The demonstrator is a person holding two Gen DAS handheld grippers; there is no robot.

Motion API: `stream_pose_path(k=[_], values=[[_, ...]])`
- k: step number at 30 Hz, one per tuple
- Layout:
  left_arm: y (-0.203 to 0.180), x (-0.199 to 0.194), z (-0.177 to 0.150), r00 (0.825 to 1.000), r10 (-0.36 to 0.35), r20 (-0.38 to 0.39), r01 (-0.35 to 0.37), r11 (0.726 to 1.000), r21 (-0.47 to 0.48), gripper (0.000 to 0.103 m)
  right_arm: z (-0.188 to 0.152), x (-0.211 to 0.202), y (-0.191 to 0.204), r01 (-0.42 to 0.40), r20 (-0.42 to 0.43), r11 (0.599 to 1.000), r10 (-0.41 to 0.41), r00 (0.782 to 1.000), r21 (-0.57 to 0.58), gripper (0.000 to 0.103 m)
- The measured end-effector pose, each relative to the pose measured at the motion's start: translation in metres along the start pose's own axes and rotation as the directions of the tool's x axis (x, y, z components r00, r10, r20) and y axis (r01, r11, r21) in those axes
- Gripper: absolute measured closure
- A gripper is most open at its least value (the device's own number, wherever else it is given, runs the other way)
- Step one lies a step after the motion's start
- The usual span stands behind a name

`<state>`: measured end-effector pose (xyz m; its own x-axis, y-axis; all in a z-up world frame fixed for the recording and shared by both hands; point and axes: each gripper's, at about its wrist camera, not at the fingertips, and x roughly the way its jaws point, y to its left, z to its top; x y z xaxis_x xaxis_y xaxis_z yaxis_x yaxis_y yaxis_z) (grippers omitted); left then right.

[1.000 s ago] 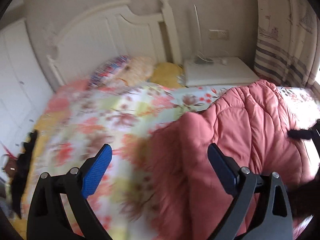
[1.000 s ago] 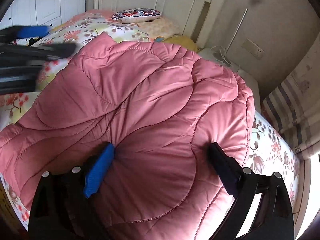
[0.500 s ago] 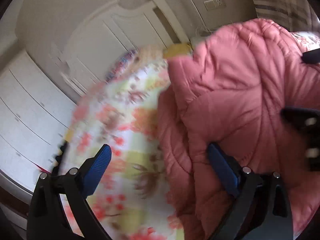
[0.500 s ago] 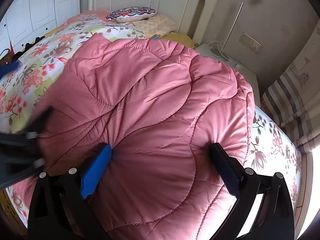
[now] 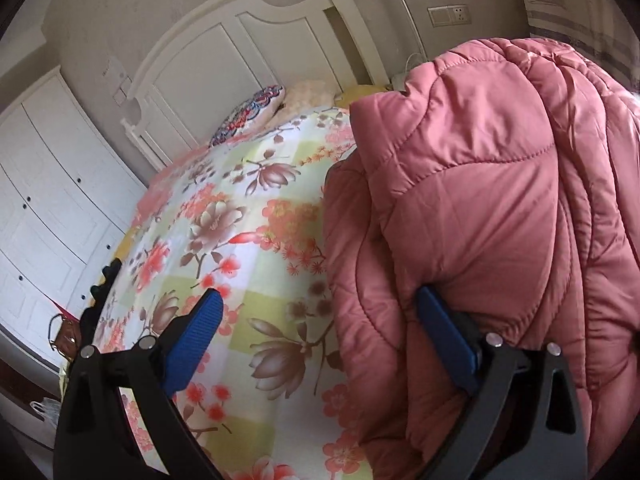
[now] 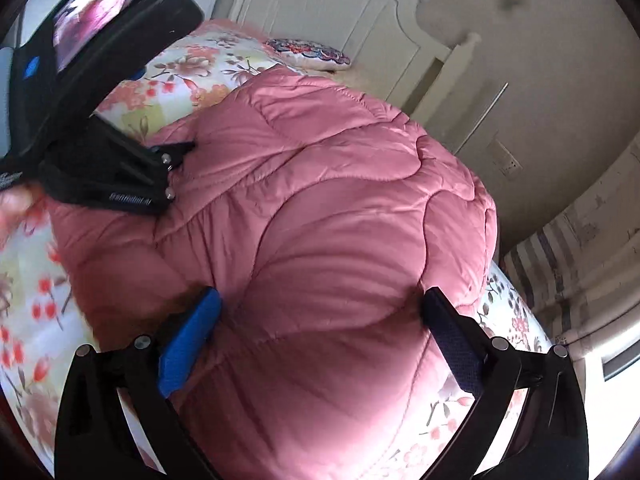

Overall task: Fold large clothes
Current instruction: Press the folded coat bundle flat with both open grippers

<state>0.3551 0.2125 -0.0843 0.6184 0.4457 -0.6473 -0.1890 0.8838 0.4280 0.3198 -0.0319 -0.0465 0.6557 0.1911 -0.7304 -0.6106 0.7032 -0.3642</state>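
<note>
The pink quilted comforter (image 6: 320, 208) is lying bunched on the floral bedspread (image 5: 240, 248), and both the left gripper (image 5: 320, 320) and right gripper (image 6: 320, 320) are gaping wide, holding nothing, apparently seeking an edge to fold.

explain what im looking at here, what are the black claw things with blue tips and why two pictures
There is no robot here. A person holds a two-finger gripper in each hand, and each gripper carries a wide-angle camera looking forward along its fingers. So one picture comes from the left gripper and the other from the right gripper. The black arms with blue pads at the bottom of each picture are that gripper's own fingers.

Both look at a bed with a flowered cover. On it lies a puffy pink coat, bunched up. Both grippers are open and neither holds anything. The left one's right finger sits against the coat's edge. In the right view, the black object at upper left is the left gripper seen from outside. A white headboard stands behind.
</note>
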Motion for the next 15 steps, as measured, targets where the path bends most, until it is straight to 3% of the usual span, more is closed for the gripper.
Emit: stream_pose_path(k=[3,6,8,13,15], values=[[0.004,0.003,0.001,1.000,-0.023,-0.011,0.022,1.000,-0.020,0.005,0.001,-0.010,-0.016,-0.061,-0.051,0.997,0.064,0.997,0.045,0.005],[0.009,0.007,0.000,0.999,-0.042,-0.021,0.041,0.998,-0.043,0.005,0.017,-0.032,-0.034,-0.089,0.028,0.994,0.087,0.996,0.066,0.005],[0.009,0.007,-0.001,0.999,-0.042,-0.025,0.041,0.998,-0.053,0.005,0.033,-0.028,-0.047,-0.124,0.037,0.988,0.121,0.992,0.090,0.005],[0.011,0.009,-0.001,0.998,-0.052,-0.035,0.050,0.997,-0.066,0.005,0.071,0.031,-0.081,-0.265,-0.015,0.928,0.278,0.960,0.263,0.005],[0.015,0.011,-0.001,0.997,-0.062,-0.039,0.059,0.995,-0.077,0.005,0.072,0.069,-0.075,-0.281,-0.113,0.921,0.320,0.941,0.270,0.004]])
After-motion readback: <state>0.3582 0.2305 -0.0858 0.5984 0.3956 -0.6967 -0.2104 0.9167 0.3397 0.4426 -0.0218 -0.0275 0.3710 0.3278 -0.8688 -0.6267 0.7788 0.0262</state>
